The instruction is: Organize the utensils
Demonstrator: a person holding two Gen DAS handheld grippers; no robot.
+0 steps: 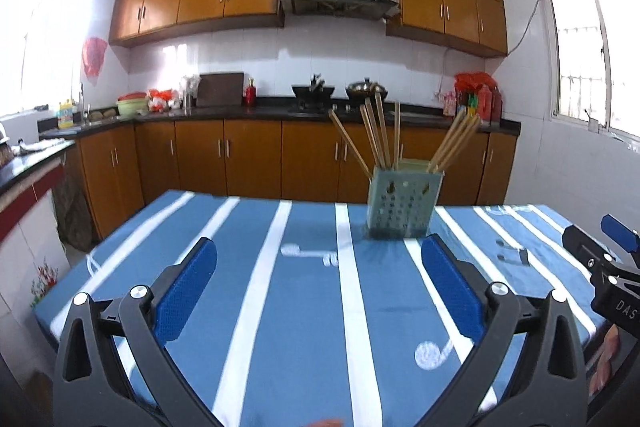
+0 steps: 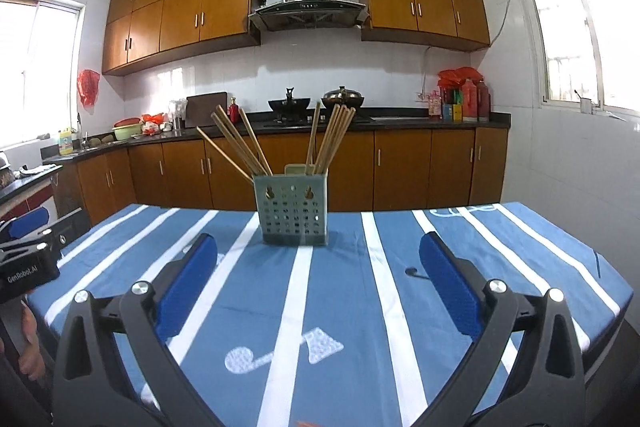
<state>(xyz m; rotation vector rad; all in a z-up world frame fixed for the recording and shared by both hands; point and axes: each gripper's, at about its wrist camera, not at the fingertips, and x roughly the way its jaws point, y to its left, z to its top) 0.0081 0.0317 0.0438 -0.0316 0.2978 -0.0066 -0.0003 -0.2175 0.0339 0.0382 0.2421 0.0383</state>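
A pale green perforated utensil holder stands upright at the far side of the table, with several wooden chopsticks leaning out of it. It also shows in the right wrist view, with the chopsticks fanned left and right. My left gripper is open and empty, above the table short of the holder. My right gripper is open and empty, facing the holder. Each gripper shows at the edge of the other's view: the right one, the left one.
The table has a blue cloth with white stripes. Behind it runs a kitchen counter with a stove, pots, bottles and brown cabinets. A sink corner is at the left. Windows are on both sides.
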